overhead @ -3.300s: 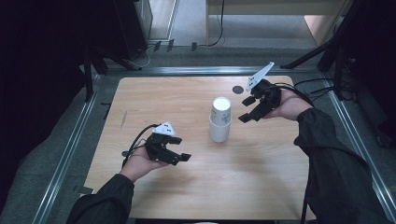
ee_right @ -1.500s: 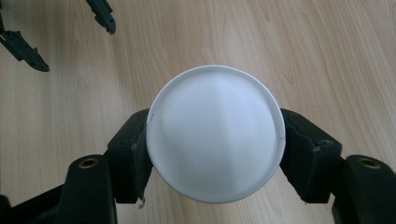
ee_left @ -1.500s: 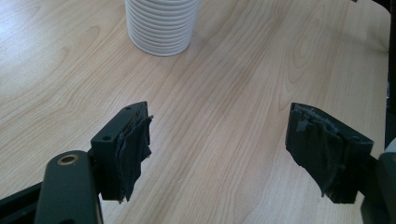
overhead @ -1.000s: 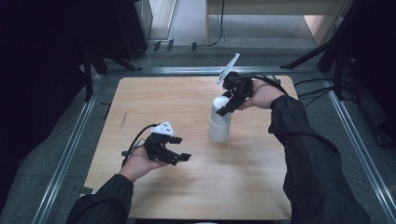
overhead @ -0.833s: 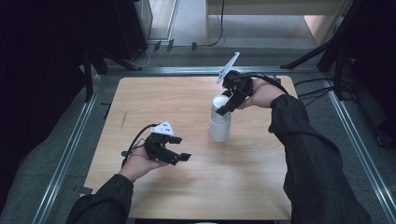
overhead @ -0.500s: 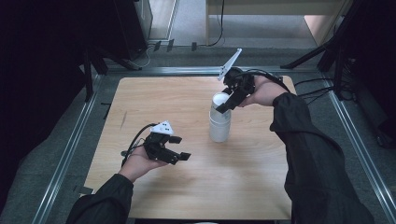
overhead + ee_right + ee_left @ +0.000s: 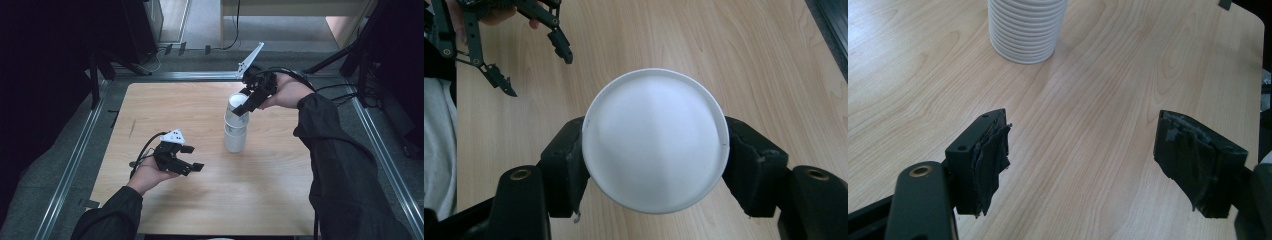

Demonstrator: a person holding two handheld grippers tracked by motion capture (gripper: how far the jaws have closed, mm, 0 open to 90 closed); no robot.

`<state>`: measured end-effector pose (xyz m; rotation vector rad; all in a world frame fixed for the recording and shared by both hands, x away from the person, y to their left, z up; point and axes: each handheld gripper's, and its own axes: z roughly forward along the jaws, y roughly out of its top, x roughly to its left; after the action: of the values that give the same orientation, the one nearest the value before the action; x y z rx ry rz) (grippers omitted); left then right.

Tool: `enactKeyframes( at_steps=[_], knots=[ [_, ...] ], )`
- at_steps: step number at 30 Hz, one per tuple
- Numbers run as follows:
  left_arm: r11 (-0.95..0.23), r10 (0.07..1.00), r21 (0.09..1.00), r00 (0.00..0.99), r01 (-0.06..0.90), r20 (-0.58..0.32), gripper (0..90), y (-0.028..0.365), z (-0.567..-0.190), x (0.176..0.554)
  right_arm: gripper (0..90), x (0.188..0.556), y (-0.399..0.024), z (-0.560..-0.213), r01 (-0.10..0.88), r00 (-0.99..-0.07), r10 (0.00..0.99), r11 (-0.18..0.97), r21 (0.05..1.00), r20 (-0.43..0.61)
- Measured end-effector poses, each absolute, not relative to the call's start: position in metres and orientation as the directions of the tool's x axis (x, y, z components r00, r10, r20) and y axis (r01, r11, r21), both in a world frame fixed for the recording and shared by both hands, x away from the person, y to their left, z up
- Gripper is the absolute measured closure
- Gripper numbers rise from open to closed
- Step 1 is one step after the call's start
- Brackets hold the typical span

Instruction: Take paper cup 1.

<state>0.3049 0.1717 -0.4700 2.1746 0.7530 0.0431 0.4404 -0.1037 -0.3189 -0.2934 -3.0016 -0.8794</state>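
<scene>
The right gripper [image 7: 243, 106] has its jaws partly closed on the top white paper cup [image 7: 237, 103], one black pad pressed to each side just under the rim. In the right gripper view that cup [image 7: 655, 152] is a smooth, matt white disc, seen base-on, with the pads touching it at 9 and 3 o'clock. The jaws have just been closing a little, with the cup between them.

The cup sits atop a stack of white ribbed paper cups [image 7: 235, 135], which stands upside down near the middle of the pale wood-grain desk [image 7: 165, 107]. How far the top cup is free of the rest is hard to tell.

The left gripper [image 7: 192, 157] rests at about 7 o'clock from the stack, well apart from it, jaws moderately open with nothing between them. In the left gripper view its pads [image 7: 993, 155] look wrapped in frayed, wrinkled black tape, and the stack's ringed wall [image 7: 1024, 30] is cut off by the top edge at 11 o'clock.

A grey three-cornered plate [image 7: 250, 59] sticks up from the right gripper. The person's dark sleeve [image 7: 340, 165] hides the desk's near right edge.
</scene>
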Motion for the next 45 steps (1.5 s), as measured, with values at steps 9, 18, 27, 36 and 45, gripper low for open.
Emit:
enactKeyframes(
  at_steps=[9,18,27,36,45],
  knots=[
    [-0.478,0.532,0.717,0.817,0.506,-0.222,22.1,0.173,-0.47,0.306,34.0,0.435,-0.105,-0.296,0.167,-0.984,0.178,0.818,0.551,0.034],
    [-0.468,0.537,0.721,0.813,0.51,-0.226,22.1,0.175,-0.469,0.306,34.1,0.423,-0.107,-0.268,0.127,-0.988,0.155,0.814,0.567,-0.003],
    [-0.462,0.539,0.727,0.812,0.508,-0.226,22.1,0.177,-0.468,0.307,34.1,0.401,-0.105,-0.254,0.051,-0.996,0.088,0.806,0.589,-0.034],
    [-0.456,0.539,0.733,0.812,0.505,-0.224,22.0,0.179,-0.467,0.307,34.3,0.383,-0.098,-0.271,0.029,-1.0,0.026,0.807,0.59,0.014],
    [-0.452,0.531,0.734,0.814,0.507,-0.235,21.7,0.18,-0.465,0.306,34.3,0.374,-0.101,-0.295,0.035,-0.998,0.0,0.792,0.61,0.057]
  ],
)
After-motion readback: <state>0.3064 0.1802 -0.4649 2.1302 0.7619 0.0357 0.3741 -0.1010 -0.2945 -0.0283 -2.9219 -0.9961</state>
